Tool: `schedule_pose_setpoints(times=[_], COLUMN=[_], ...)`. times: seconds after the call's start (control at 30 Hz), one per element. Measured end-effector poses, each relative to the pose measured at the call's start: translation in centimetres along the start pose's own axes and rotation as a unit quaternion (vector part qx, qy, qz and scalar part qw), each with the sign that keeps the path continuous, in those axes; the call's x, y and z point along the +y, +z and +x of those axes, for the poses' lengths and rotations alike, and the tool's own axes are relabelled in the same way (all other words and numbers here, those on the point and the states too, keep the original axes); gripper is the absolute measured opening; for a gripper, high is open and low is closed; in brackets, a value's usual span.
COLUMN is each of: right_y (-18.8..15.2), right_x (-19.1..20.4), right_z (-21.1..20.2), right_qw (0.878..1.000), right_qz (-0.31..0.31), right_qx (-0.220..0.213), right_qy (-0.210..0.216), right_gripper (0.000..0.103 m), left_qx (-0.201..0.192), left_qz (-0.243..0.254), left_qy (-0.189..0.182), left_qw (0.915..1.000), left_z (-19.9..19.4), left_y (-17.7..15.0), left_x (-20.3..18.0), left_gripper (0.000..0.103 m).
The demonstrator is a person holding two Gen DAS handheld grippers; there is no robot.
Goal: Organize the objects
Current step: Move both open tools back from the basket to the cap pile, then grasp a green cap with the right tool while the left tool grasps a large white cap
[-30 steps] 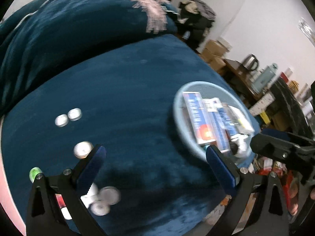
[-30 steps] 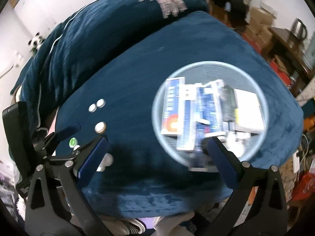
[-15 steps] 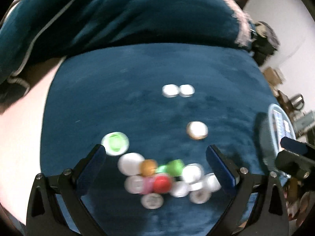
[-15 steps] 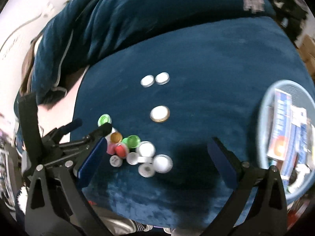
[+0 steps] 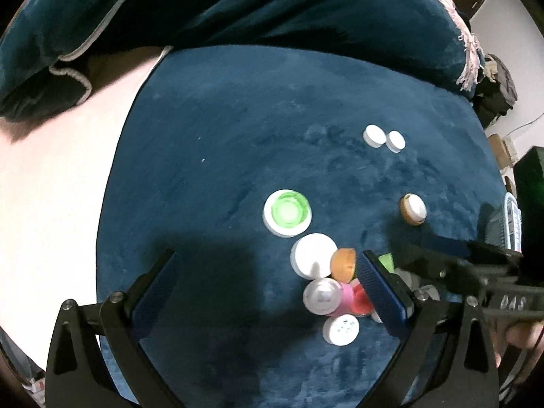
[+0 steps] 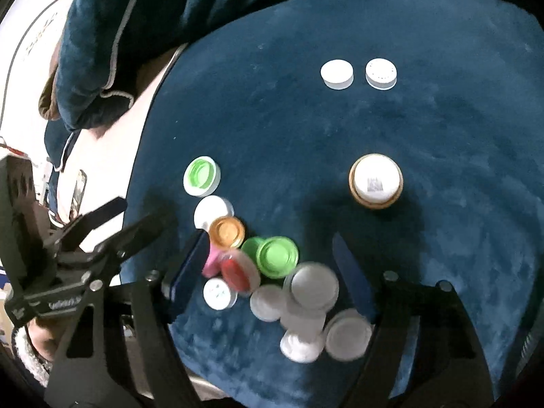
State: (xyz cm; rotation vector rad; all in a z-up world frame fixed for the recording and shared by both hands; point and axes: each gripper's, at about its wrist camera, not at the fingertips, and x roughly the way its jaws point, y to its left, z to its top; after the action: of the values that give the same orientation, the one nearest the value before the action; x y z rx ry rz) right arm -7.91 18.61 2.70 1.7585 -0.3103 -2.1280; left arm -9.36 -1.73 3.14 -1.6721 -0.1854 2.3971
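A heap of bottle caps (image 6: 272, 272), white, orange, pink, red and green, lies on the blue velvet cushion (image 6: 374, 119). My right gripper (image 6: 270, 265) is open, low over the heap, its fingers on either side of several caps. My left gripper (image 5: 265, 285) is open and empty just left of the heap (image 5: 333, 289), its right finger over the red cap. A green-and-white cap (image 5: 287, 212) lies apart. A tan-rimmed white cap (image 6: 375, 180) and two white caps (image 6: 357, 74) lie farther back.
A dark blue blanket (image 5: 238, 6) is piled behind the cushion. A pale bed sheet (image 5: 51, 187) lies to the left. The light-blue basket's rim (image 5: 510, 217) shows at the far right in the left wrist view.
Both grippers have swung left from the basket to the cap heap and come lower and closer. The basket has left the right wrist view.
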Motion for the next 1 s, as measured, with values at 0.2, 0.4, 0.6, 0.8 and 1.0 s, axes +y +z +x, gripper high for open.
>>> schedule_pose_setpoints(times=[0.2, 0.4, 0.6, 0.8, 1.0], right_y=[-0.6, -1.3, -1.1, -1.0, -0.8], right_x=[-0.3, 0.2, -1.4, -1.7, -2.3], right_z=[2.0, 2.1, 1.4, 1.3, 1.2], right_qw=[0.999, 0.997, 0.997, 0.998, 0.999], right_qz=[-0.010, -0.043, -0.032, -0.024, -0.019], right_qx=[0.044, 0.055, 0.046, 0.038, 0.029], right_qy=[-0.002, -0.015, -0.046, -0.034, -0.024], right_gripper=[0.074, 0.027, 0.025, 0.028, 0.028], left_qx=[0.022, 0.043, 0.052, 0.037, 0.018], left_qz=[-0.026, -0.015, 0.012, 0.033, 0.028], left_qy=[0.009, 0.029, 0.050, 0.053, 0.096], left_qw=[0.9994, 0.9985, 0.9973, 0.9973, 0.9948], left_z=[1.4, 2.8, 4.6, 5.3, 4.2], left_y=[-0.3, -0.7, -1.3, -0.8, -1.0], left_x=[1.1, 0.4, -0.9, -2.3, -2.5], left_gripper=[0.102, 0.102, 0.102, 0.102, 0.100])
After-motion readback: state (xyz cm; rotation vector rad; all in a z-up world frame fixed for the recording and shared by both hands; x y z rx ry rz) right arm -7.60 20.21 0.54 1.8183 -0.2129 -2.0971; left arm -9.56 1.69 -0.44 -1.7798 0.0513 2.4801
